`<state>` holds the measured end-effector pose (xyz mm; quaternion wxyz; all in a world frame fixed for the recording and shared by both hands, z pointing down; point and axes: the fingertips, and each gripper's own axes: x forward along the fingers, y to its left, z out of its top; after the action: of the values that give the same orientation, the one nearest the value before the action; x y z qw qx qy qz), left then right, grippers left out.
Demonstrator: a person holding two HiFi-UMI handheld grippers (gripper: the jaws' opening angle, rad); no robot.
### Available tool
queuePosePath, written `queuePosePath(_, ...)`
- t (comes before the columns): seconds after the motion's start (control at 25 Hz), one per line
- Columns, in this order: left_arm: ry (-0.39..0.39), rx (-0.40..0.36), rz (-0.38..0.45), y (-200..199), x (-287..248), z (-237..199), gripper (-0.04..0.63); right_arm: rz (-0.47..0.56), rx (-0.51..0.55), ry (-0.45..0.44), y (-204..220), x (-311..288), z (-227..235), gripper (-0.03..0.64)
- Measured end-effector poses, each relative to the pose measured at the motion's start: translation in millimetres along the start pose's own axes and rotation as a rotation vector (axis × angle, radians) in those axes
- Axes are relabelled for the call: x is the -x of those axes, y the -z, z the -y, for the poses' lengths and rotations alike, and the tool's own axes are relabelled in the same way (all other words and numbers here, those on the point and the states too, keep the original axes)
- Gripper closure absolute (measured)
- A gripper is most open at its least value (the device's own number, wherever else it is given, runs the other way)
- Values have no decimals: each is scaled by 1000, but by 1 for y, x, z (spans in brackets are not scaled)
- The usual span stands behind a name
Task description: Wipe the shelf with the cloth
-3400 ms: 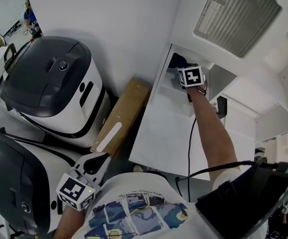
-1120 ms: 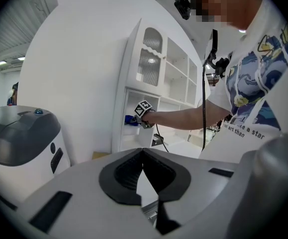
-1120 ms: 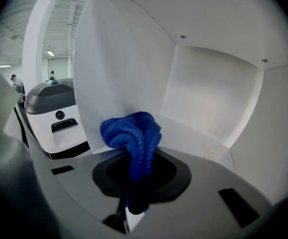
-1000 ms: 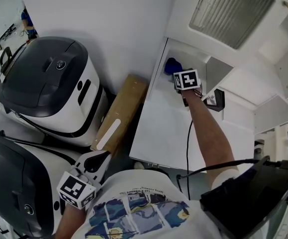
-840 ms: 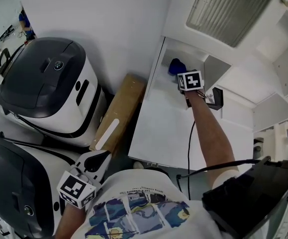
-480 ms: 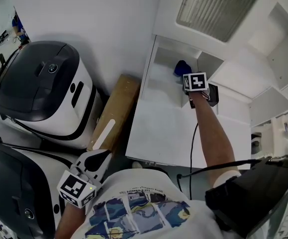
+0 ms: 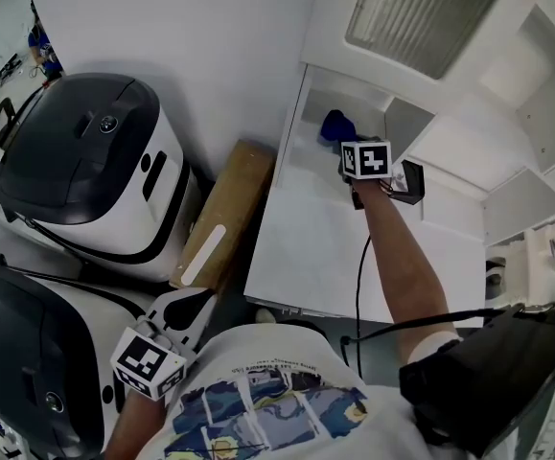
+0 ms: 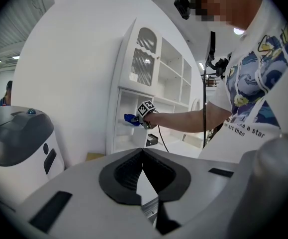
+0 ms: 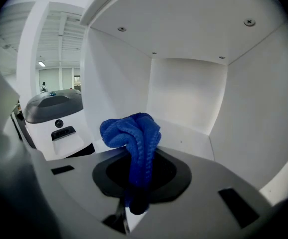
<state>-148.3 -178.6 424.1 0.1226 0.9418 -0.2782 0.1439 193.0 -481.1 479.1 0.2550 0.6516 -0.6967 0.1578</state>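
A bunched blue cloth (image 9: 132,133) is clamped in my right gripper (image 9: 140,178), which is shut on it. The cloth sticks out ahead of the jaws, just above the floor of a white shelf compartment (image 9: 186,139). In the head view the right gripper (image 7: 348,143) reaches into that compartment (image 7: 317,156) with the cloth (image 7: 336,125) at its tip. My left gripper (image 7: 189,307) hangs low by the person's shirt, shut and holding nothing. From the left gripper view its jaws meet (image 8: 143,152), and the cloth (image 8: 130,118) shows far off at the shelf.
Two large white-and-black machines (image 7: 85,161) (image 7: 28,353) stand at the left. A cardboard box (image 7: 221,220) leans between them and the cabinet. A small black device (image 7: 412,182) sits on the cabinet's counter by my right wrist. A ribbed-glass door (image 7: 421,12) is above the compartment.
The right gripper has swept the cloth sideways inside the compartment, first right, then back left. The left gripper has stayed put.
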Motion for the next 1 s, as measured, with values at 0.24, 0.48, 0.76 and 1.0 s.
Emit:
queuePosePath(0.24,-13,6,-4,2,7,6,581,40,-14,-118,-12,-2,-60,548)
queuePosePath(0.48,-25,13,-15,7,14,10,581,25,-39,-167,1,-9,-83,548)
queuePosePath(0.76,4,11,-28,8,5,15,581,28,-70,-119,19,0,-50,548)
queuePosePath(1.0,58,-15,-32,2,-13,22,581,32,-100,-48,38,17,-7,548)
